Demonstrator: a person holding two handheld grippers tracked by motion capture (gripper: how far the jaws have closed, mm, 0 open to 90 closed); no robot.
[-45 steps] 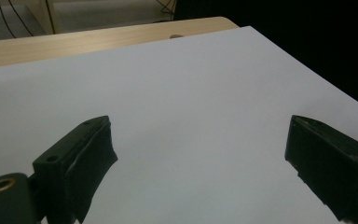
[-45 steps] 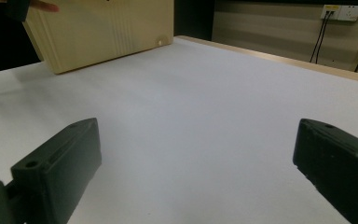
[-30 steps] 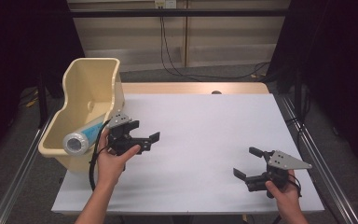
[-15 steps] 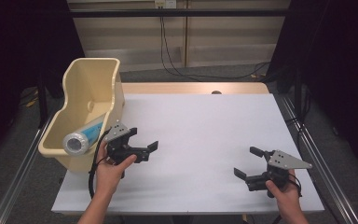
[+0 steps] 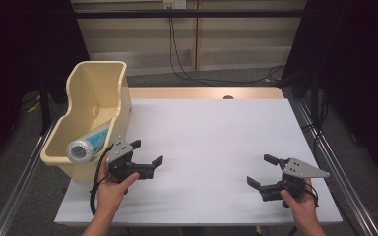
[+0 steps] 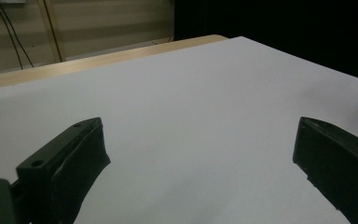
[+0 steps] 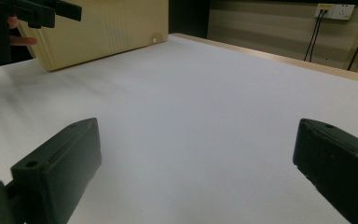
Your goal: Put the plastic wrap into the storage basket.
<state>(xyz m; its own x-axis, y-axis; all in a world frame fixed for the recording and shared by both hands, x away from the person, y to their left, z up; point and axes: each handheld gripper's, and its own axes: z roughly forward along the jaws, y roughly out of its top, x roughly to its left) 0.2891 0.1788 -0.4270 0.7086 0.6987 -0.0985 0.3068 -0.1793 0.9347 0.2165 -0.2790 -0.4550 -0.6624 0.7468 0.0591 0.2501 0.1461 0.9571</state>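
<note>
A cream plastic bin stands at the table's left edge, and a blue and white tube lies inside it with its round end toward me. My left gripper hovers low over the white table, just right of the bin's near corner. Its jaws have just been opening and nothing is between them. Near the front right corner my right gripper is held open over bare table, also empty. From the right gripper view the bin lies far off, with the left gripper beside it.
A wooden strip runs along the table's far edge, with cables hanging behind it. Metal rails border both sides of the table. Dark curtains surround the area.
My left gripper has come down and back toward the person, away from the bin's rim, and its jaws stand a little wider. The right gripper has stayed put.
</note>
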